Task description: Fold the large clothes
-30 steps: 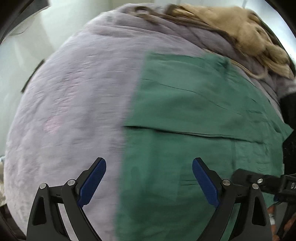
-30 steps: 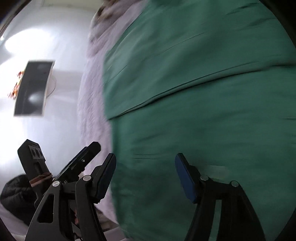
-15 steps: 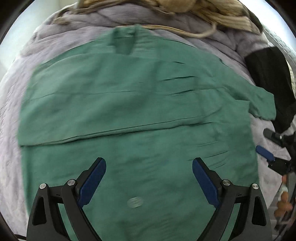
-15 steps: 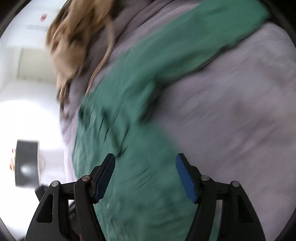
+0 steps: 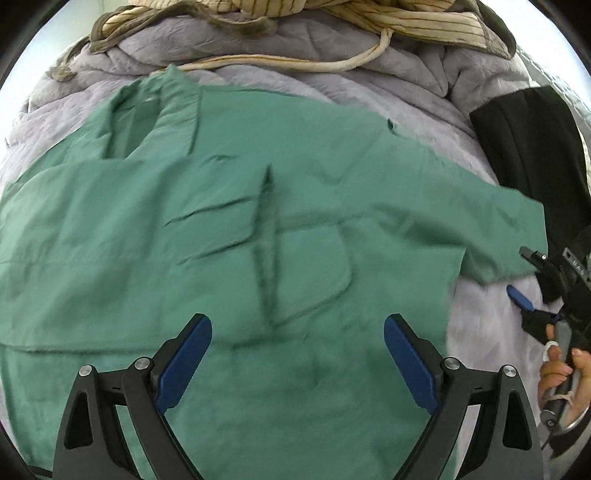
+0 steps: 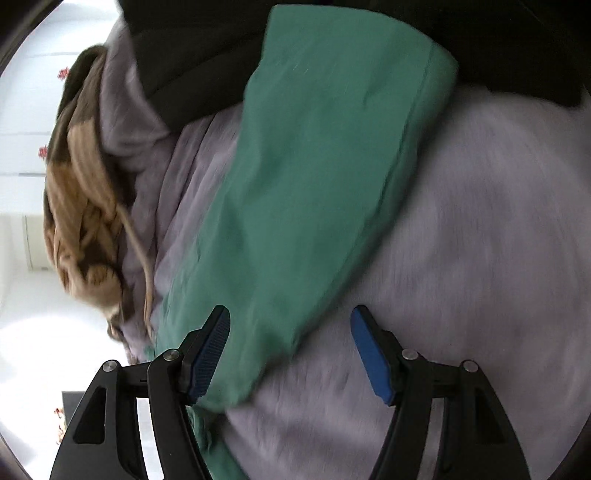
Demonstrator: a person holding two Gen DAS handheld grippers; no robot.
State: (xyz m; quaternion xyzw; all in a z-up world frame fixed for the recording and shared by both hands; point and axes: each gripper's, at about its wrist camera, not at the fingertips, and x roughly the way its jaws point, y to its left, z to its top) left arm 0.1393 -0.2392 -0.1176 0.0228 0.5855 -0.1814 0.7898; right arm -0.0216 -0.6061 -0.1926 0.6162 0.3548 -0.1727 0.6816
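Green shirt [image 5: 229, 236] lies spread flat on a grey blanket [image 5: 424, 107] that covers the whole surface, collar toward the far edge. A striped tan cloth [image 5: 406, 18] is heaped along that edge; a black garment [image 5: 528, 147] lies at the right. White walls beyond. Left gripper [image 5: 297, 354] and right gripper [image 6: 290, 350] hover, jaws apart, empty.

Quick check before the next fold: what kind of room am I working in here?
Most likely a bedroom, working on a bed. The green shirt lies spread on a soft lilac blanket, with a striped garment and dark clothing heaped at its edges.
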